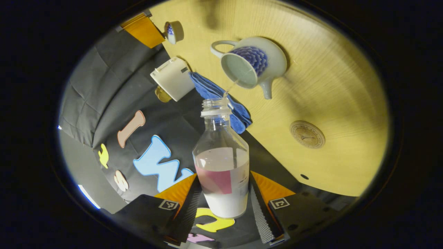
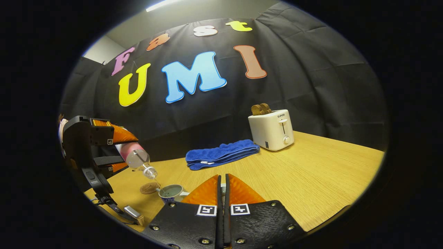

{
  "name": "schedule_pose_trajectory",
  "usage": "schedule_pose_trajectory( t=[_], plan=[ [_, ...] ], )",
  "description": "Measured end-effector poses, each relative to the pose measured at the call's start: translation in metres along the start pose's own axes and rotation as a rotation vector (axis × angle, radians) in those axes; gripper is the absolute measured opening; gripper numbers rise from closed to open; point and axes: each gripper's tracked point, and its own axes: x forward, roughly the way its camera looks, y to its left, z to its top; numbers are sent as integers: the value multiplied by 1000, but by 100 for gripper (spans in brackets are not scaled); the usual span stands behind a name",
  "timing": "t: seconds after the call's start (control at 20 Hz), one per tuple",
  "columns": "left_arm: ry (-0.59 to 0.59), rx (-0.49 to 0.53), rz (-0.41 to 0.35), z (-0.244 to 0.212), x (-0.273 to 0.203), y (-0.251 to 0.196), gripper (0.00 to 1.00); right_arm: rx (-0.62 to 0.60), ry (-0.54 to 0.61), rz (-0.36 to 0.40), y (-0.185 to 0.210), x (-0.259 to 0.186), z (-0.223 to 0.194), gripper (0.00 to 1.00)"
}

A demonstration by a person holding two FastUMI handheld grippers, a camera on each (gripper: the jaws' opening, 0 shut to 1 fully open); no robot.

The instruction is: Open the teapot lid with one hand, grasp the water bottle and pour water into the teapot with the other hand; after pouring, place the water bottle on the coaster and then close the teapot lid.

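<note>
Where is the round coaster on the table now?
In the left gripper view the coaster lies bare on the wooden table, right of the tilted water bottle and below the teapot's spout.

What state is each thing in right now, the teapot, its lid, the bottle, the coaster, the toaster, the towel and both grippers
Teapot: open, taking water.
Lid: off, pinched by the right gripper.
Water bottle: uncapped, tilted, pouring, partly full.
Coaster: bare on the table.
Toaster: bread sticking up.
Towel: folded, flat.
Left gripper: shut on the bottle.
</note>
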Motion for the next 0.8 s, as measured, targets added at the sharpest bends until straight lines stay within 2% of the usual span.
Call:
schedule_pose_trajectory(
  t=[0.4, 0.65, 0.8],
  plan=[
    [-60, -63, 6, 17, 4, -5, 86, -2, 8, -1, 0, 2, -2, 0],
    [-124, -219, 9, 30, 8, -13, 86, -5, 9, 0, 1, 2, -3, 0],
    [-151, -383, 9, 24, 7, -15, 86, -11, 8, -3, 0, 2, -3, 0]
  ],
)
